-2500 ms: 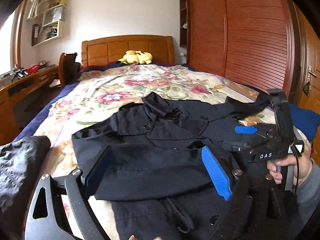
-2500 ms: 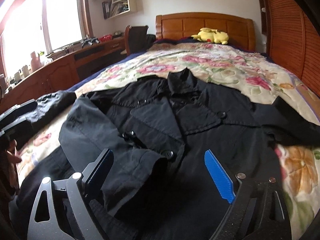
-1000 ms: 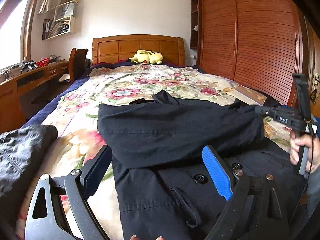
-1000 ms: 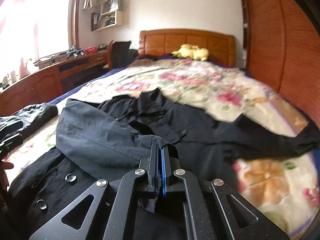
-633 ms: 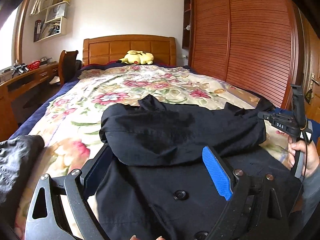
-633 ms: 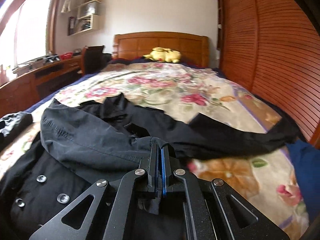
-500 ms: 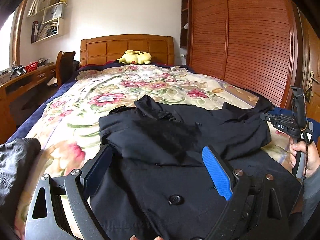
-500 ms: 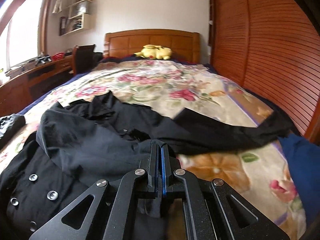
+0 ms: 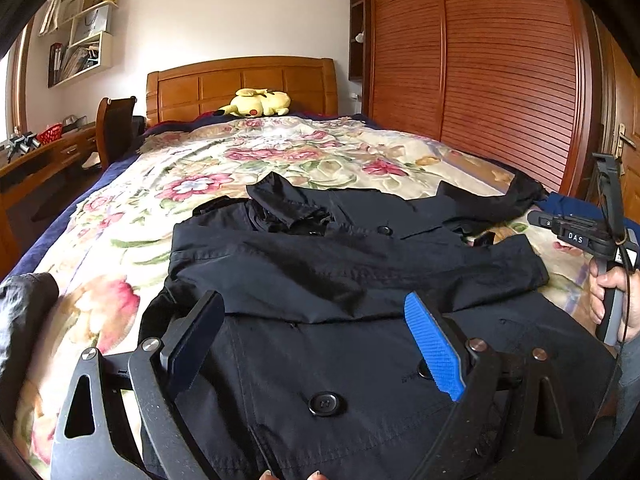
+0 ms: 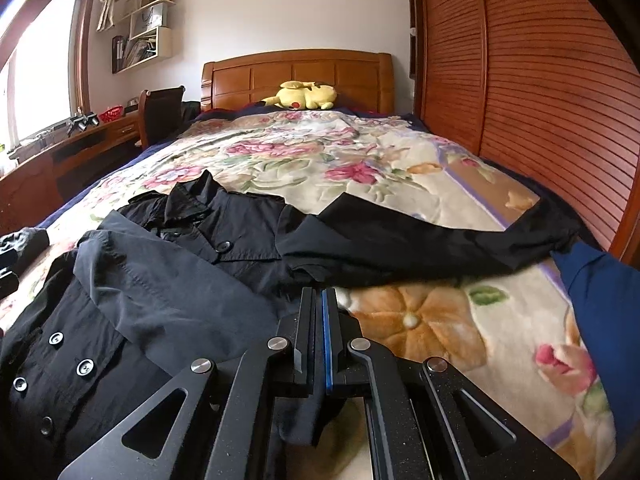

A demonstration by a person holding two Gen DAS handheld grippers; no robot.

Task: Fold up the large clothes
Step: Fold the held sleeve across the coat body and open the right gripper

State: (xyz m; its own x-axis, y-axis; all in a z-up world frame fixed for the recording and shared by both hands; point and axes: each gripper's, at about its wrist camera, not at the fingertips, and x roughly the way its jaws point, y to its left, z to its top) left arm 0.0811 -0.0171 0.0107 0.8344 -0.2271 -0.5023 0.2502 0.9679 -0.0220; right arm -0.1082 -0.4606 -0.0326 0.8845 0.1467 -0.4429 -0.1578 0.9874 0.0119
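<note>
A black buttoned coat (image 9: 340, 264) lies front up on the flowered bed. One sleeve (image 9: 360, 280) is folded across its chest towards the right. My left gripper (image 9: 316, 332) is open and empty, low over the coat's lower front. My right gripper (image 10: 319, 312) has its jaws nearly closed, pinching the cuff end of the folded sleeve (image 10: 168, 296) at the coat's right edge. It also shows in the left wrist view (image 9: 576, 236), held in a hand. The other sleeve (image 10: 420, 236) stretches out to the right across the bed.
The flowered bedspread (image 10: 320, 152) covers the bed up to a wooden headboard (image 9: 240, 84) with a yellow plush toy (image 10: 304, 96). A wooden slatted wardrobe (image 10: 540, 80) runs along the right. A desk (image 10: 60, 148) and chair stand left. A dark grey garment (image 9: 20, 320) and blue cloth (image 10: 600, 296) lie beside the coat.
My right gripper closed on the sleeve's cuff and pulled it rightward across the coat's chest, then lowered it at the coat's right edge. The left gripper stayed open.
</note>
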